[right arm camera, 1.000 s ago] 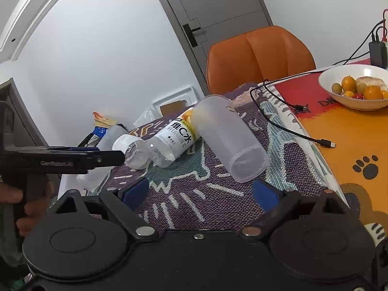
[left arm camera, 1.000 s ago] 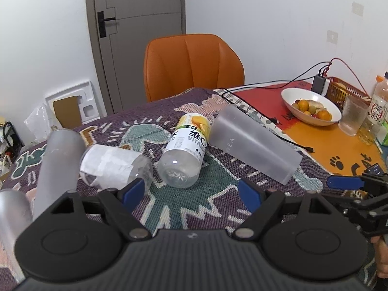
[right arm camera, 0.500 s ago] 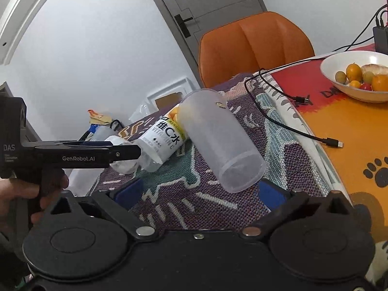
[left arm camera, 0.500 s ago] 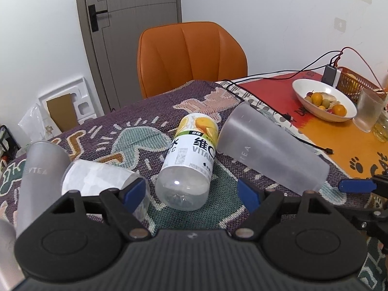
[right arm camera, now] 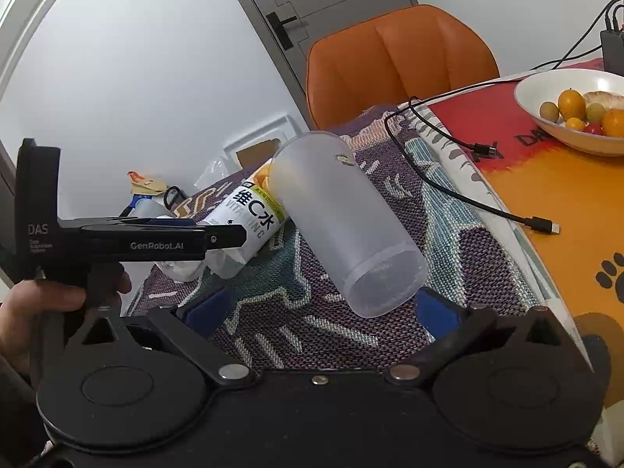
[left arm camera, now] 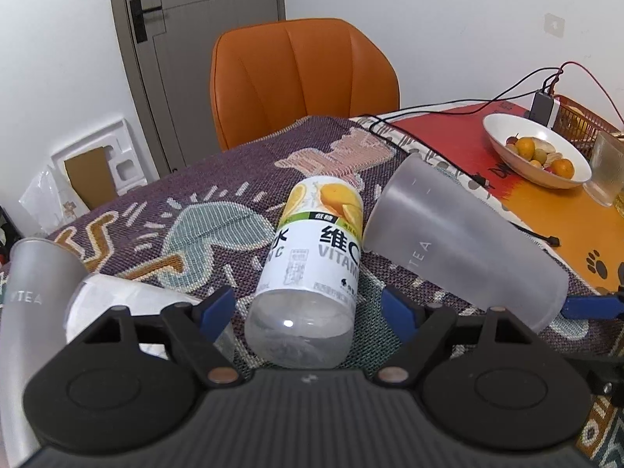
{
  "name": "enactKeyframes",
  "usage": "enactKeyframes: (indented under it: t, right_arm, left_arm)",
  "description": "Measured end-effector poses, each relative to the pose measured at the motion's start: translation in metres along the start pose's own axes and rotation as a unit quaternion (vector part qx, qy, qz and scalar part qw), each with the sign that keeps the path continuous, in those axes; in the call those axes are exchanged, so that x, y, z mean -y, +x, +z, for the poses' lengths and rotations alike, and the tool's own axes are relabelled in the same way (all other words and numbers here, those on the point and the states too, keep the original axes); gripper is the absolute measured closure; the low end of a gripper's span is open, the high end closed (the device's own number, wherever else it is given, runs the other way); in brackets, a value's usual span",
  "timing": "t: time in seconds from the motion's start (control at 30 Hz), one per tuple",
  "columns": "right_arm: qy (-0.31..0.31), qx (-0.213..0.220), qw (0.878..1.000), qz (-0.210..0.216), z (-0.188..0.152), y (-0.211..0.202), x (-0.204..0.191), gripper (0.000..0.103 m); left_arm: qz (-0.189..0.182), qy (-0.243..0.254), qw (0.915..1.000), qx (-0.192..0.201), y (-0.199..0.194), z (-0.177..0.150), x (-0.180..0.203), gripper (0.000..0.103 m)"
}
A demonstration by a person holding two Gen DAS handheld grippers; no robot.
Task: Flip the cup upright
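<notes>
Patterned table cloth (left arm camera: 241, 179), purple. Frosted cup (right arm camera: 343, 230): on its side on the cloth, mouth toward the right gripper (right arm camera: 319, 308), whose jaws stand apart, empty, just short of the rim. Vitamin bottle (left arm camera: 312, 269): lying, touching the cup's base, between the spread, empty jaws of the left gripper (left arm camera: 310, 312).

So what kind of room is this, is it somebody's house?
Probably a home dining room: an orange chair pulled up to a table with a woven cloth, a bowl of fruit, and a door behind.
</notes>
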State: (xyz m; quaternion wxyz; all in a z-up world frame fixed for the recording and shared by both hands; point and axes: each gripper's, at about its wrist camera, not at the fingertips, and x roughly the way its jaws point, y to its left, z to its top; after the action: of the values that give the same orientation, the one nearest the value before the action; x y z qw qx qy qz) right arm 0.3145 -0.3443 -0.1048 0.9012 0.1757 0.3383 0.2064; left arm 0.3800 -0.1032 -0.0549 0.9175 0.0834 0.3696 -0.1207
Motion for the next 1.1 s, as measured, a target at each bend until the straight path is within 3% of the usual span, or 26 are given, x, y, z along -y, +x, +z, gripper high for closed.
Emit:
enactKeyframes:
  t: [0.13,0.5,1.1]
  right_arm:
    - [0.002,0.002,1.0,-0.002,0.0,-0.002,-0.001,0.0]
    - [0.015,0.015,1.0,-0.004,-0.006,-0.018,-0.001,0.0]
    - [0.014,0.032,0.999,0.03,-0.04,-0.062,-0.02,0.0]
  left_arm:
    - [-0.005,-0.005,0.9999,-0.014,0.005,-0.001,-0.001,0.042]
    - [-0.01,-0.018,0.9998,-0.005,-0.028,-0.014,0.002,0.043]
    - [-0.008,-0.032,0.9986,0.041,-0.128,-0.065,0.019,0.044]
